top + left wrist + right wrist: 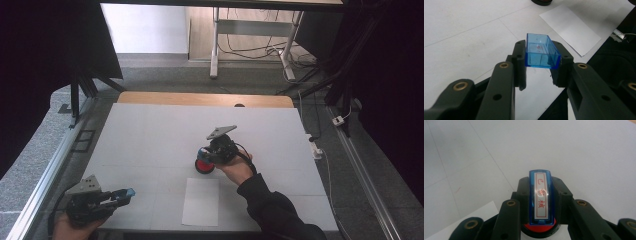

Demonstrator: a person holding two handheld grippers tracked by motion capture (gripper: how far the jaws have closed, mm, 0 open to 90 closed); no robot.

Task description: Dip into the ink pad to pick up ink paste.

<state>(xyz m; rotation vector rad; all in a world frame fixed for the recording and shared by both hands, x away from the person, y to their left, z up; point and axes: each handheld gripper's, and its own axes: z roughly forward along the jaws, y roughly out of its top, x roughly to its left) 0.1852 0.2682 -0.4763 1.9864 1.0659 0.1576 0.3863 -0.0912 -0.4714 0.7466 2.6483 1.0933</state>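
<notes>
the left gripper (541, 72) has its jaws clamped on a clear blue cap (542, 51), an open box with faint red marks inside that are too blurred to read. the right gripper (541, 202) has its jaws clamped on a blue stamp (541, 195) whose label bears red characters; its lower end is hidden, pressed over a red ink pad (204, 165) mid-worktop. a white sheet of paper (201, 201) lies just beside the pad on the white worktop (150, 135).
</notes>
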